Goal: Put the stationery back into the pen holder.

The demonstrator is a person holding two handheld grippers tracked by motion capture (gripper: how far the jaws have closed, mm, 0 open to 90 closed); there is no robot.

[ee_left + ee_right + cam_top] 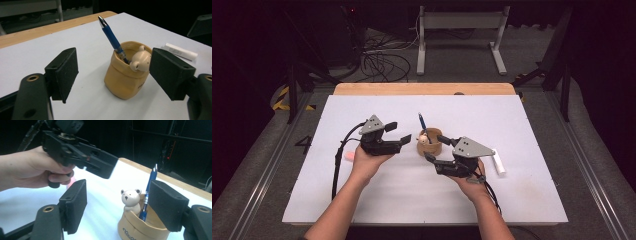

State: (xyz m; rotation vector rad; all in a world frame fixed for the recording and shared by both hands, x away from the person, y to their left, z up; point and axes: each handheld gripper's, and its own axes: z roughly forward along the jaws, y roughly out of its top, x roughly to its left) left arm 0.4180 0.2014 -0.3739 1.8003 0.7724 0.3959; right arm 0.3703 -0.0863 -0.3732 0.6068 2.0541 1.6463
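Looks like a lab or recording studio setup: dark room, white-topped desk [377, 200], loose cables [382, 62] piled on the grey floor [602, 130], hazard tape [282, 100], metal rails [257, 190] and a bare metal frame [462, 30] behind.

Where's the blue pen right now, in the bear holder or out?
In. The blue pen stands slanted inside the tan bear holder, tip down, beside the bear figure. Neither gripper touches it.
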